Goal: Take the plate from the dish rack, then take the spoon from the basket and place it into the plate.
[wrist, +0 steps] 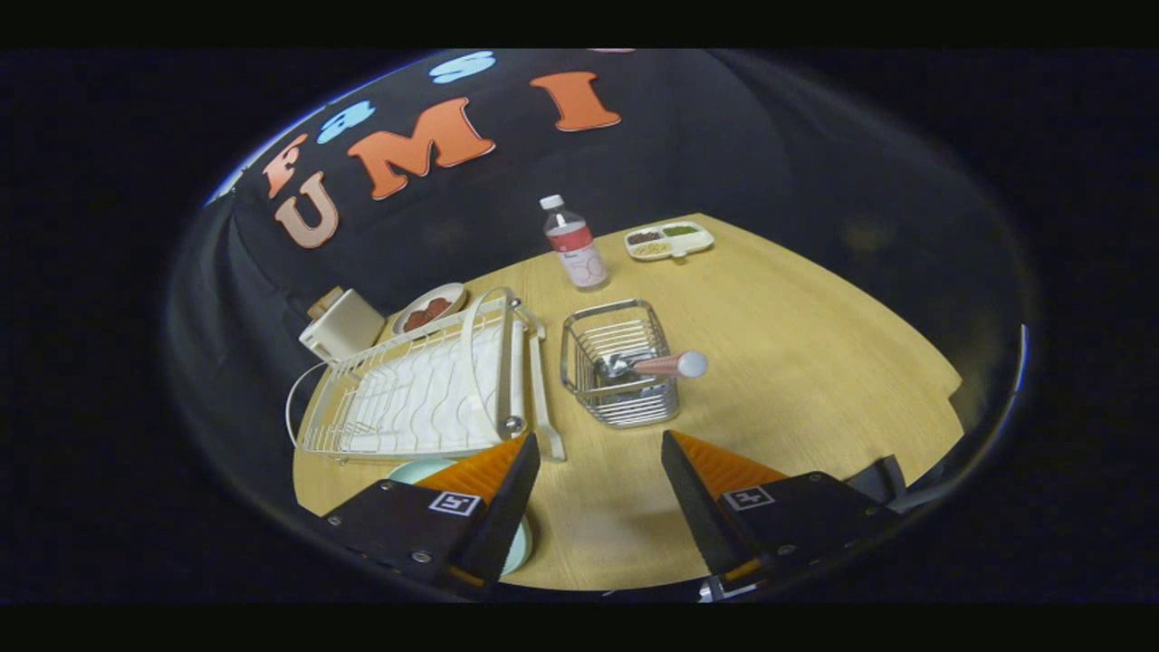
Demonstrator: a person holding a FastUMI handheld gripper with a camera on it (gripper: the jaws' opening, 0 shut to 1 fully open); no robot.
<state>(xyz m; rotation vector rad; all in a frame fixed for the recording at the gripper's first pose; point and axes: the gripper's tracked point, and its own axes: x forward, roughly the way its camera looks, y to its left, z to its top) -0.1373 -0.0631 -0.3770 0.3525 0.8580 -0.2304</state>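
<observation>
Two fingers of the gripper (599, 462) stand wide apart with bare table between them, holding nothing. We see the pale green plate (418, 471) lying flat on the wooden table (815, 380), mostly hidden under the left finger, just in front of the white dish rack (416, 389). The rack sits ahead of that finger. The wire basket (620, 371) stands just beyond the gap between the fingers, beside the rack, and the spoon (656, 364) rests in it, its handle with a white rounded end leaning out over the rim. Farther back we see a bottle (575, 244), a divided tray (670, 240), a small dish (430, 308) and a cream box (342, 324) behind the rack
</observation>
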